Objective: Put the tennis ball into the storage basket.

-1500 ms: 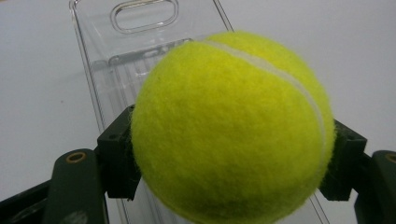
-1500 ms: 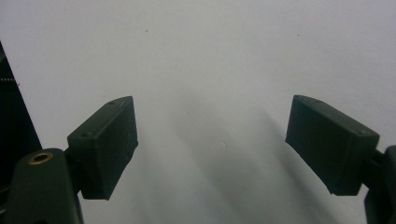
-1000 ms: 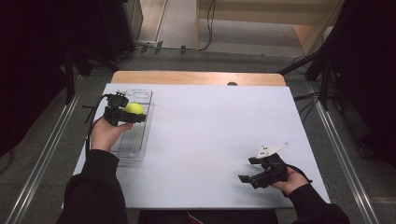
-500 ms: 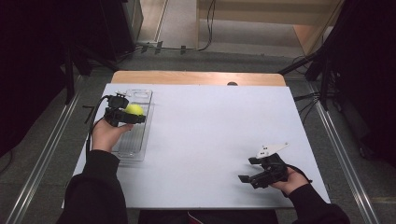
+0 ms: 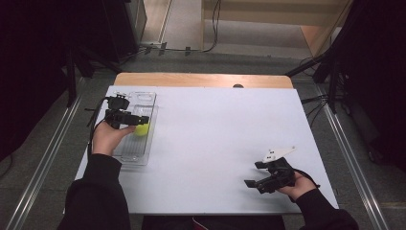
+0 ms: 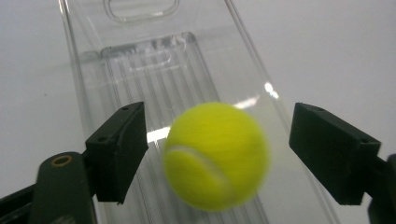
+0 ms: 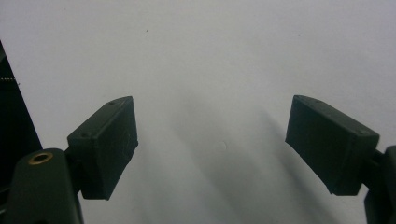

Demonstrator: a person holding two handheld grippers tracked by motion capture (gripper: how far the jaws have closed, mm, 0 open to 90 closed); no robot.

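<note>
left gripper (image 6: 217, 156) over the clear plastic tray (image 5: 136, 143) at the white table's (image 5: 215, 139) left edge; its jaws have just been opening and stand clear of the blurred yellow tennis ball (image 6: 215, 156) between them, above the ribbed tray floor. right gripper (image 5: 258, 175), near the front right corner, jaws wide apart, holds nothing.

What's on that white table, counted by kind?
Tennis ball: 1
Clear plastic tray: 1
Hand-held grippers: 2, left hand-held gripper and right hand-held gripper
Total: 4
</note>
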